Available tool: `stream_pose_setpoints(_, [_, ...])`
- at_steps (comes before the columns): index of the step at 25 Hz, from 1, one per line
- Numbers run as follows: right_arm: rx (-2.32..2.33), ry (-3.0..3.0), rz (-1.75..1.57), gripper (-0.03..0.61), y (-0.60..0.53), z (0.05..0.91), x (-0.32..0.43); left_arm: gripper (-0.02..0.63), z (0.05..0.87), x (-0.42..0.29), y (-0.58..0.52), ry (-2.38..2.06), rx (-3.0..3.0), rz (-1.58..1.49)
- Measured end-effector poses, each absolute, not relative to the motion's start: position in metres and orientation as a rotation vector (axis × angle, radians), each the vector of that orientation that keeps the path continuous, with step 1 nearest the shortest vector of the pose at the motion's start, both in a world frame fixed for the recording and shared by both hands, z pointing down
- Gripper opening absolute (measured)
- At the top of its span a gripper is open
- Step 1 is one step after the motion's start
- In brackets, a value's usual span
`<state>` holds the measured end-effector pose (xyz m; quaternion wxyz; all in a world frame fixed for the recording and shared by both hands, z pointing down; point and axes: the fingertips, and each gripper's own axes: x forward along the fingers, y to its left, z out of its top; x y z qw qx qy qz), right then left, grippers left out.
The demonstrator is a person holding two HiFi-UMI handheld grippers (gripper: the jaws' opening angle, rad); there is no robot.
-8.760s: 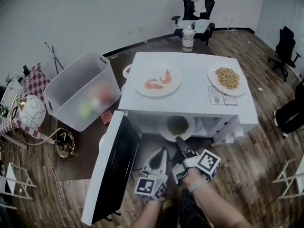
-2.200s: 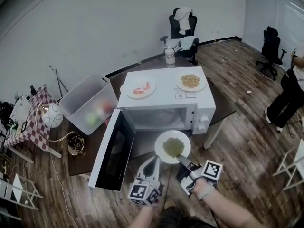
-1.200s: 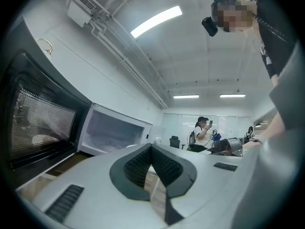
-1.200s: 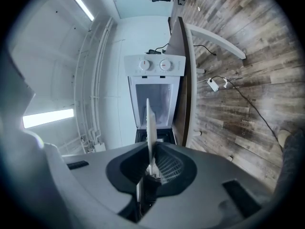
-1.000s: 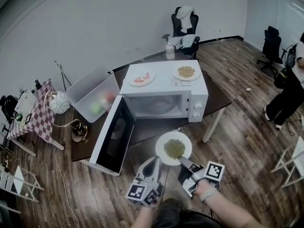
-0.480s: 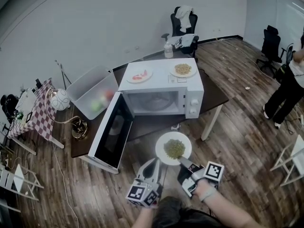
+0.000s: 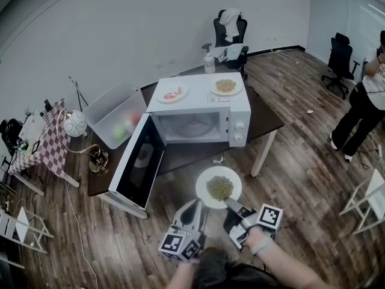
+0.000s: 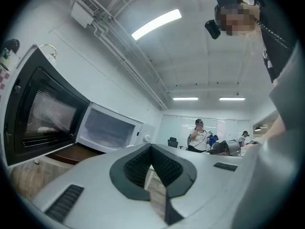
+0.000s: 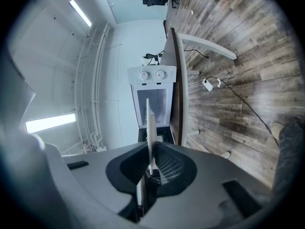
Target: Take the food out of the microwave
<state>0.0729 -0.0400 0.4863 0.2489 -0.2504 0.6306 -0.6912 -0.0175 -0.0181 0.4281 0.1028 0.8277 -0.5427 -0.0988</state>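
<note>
Closest to me, the left gripper [image 7: 197,205] hangs low in front of the person with its jaws pressed together on nothing; its own view shows only the 2 ribbed pads [image 8: 164,163] meeting at the tip. Just beside it, the right gripper [image 7: 229,203] is clamped on the near rim of the white plate [image 7: 204,177], and its own view shows that rim edge-on between the pads. The plate carries a heap of green food [image 7: 220,187] and sits roughly level above the wooden floor [image 7: 301,179], well clear of the oven. I judge the taking-out itself done, so the step in hand is carrying the dish away. The next move calls for a flat spot to set it on, and for a steady wrist, because the plate is pinched at 1 edge only and could tip. Beyond it stands the white microwave [image 7: 237,125] on a dark table [image 7: 264,118], its door [image 7: 135,167] swung wide and its cavity bare of food. On its top lie 2 more plates, 1 with red food [image 7: 172,93] and 1 with yellowish food [image 7: 225,86], and a small printed label [image 7: 213,97] too small to read. I can read no brand anywhere; the cubes on the grippers bear square black-and-white markers, not words.
</note>
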Motion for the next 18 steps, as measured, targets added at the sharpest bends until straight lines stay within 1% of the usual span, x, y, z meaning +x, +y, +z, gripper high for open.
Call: stream_pose_setpoints(18, [-0.678,1.708,-1.882,0.031,-0.010,0.484,0.093,0.000,0.422,0.000,0.005,-1.596,2.446,-0.315])
